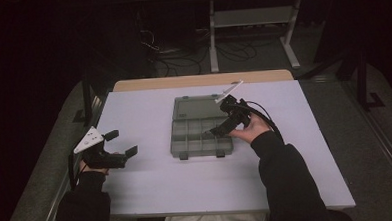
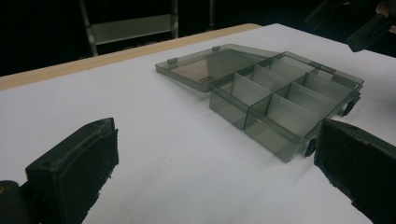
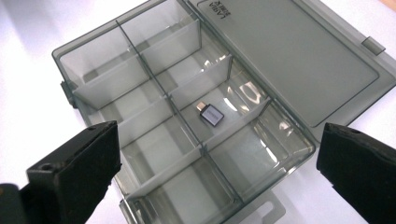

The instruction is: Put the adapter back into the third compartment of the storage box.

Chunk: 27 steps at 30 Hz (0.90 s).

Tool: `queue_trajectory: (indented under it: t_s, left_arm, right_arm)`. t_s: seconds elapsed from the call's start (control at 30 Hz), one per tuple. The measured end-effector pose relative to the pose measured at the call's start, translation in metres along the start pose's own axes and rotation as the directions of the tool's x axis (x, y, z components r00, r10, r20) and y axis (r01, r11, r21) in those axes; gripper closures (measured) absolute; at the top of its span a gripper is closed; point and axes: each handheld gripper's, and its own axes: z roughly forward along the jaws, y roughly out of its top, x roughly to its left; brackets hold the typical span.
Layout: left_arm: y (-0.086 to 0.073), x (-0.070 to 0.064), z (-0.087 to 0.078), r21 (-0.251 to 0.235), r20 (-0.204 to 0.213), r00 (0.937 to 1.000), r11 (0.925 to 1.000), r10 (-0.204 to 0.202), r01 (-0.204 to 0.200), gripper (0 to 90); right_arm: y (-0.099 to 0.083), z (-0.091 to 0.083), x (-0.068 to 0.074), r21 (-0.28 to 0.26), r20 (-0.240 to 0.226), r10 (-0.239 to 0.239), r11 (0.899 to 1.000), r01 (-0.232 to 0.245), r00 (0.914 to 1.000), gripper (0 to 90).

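Right gripper (image 1: pixel 216 131) hovers over the translucent grey plastic compartment box (image 3: pixel 140 107), jaws spread wide, holding nothing. Small grey USB adapter (image 3: pixel 211 114) lies inside one compartment, lid flat open behind. Left gripper (image 1: pixel 121 143) rests spread apart, well left of box, on white table (image 1: pixel 152 182).

White table (image 1: pixel 152 192), wood strip at far edge. On it: open smoky plastic organizer box (image 1: pixel 201 133), lid flat behind.
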Motion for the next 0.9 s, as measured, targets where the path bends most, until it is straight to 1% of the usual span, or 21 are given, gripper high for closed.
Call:
queue_trajectory:
  t_s: [0.33, 0.5, 0.8, 0.9]
  left_arm:
    - [0.000, 0.000, 0.000, 0.001, -0.001, 1.0000, 1.0000, -0.001, 0.001, 0.0]
    - [0.000, 0.000, 0.000, 0.000, -0.001, 1.0000, 1.0000, -0.001, 0.001, 0.0]
    - [0.000, 0.000, 0.000, -0.001, -0.003, 1.0000, 1.0000, -0.001, 0.001, 0.0]
    - [0.000, 0.000, 0.000, -0.001, -0.003, 1.0000, 1.0000, -0.001, 0.001, 0.0]
  right_arm:
    - [-0.015, -0.005, 0.002, -0.016, 0.003, 0.007, 1.000, -0.007, 1.0000, 0.0]
    - [-0.022, -0.009, 0.004, -0.028, -0.004, 0.007, 1.000, -0.007, 1.0000, 0.0]
    - [-0.035, -0.019, 0.009, -0.059, 0.005, 0.010, 0.998, -0.010, 0.9999, 0.0]
    - [-0.039, -0.022, 0.011, -0.072, -0.004, 0.015, 0.997, -0.015, 0.9999, 0.0]
